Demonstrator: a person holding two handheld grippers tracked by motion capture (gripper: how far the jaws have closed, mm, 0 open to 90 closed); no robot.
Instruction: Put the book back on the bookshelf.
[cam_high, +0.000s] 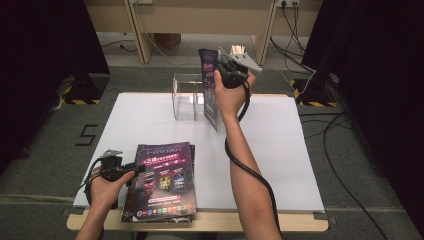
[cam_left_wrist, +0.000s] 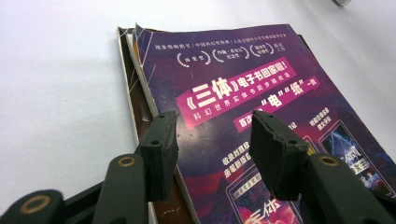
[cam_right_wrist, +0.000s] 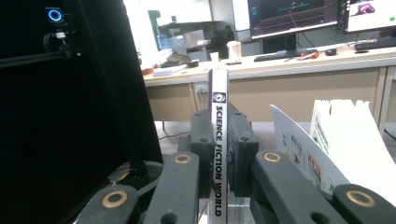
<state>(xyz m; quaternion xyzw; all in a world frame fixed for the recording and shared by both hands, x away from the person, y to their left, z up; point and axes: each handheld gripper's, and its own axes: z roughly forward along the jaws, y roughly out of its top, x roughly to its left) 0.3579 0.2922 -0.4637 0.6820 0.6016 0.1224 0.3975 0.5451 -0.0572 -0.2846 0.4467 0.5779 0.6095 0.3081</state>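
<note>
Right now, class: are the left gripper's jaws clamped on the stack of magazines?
No: the left gripper hovers open above the stack of magazines, gripping nothing.

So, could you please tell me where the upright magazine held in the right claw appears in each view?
High view: the magazine stands upright at top centre, over the clear holder, beside the right claw.
Left gripper view: not in it.
Right gripper view: its white spine sits centre, clamped between the jaws.
Shared landmark: the right claw itself.

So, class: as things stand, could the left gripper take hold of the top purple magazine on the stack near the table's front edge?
Probably yes. The left gripper hangs with jaws apart right at the spine edge of the top purple magazine, and nothing lies across it. The right gripper is busy far off, holding another magazine upright.
</note>
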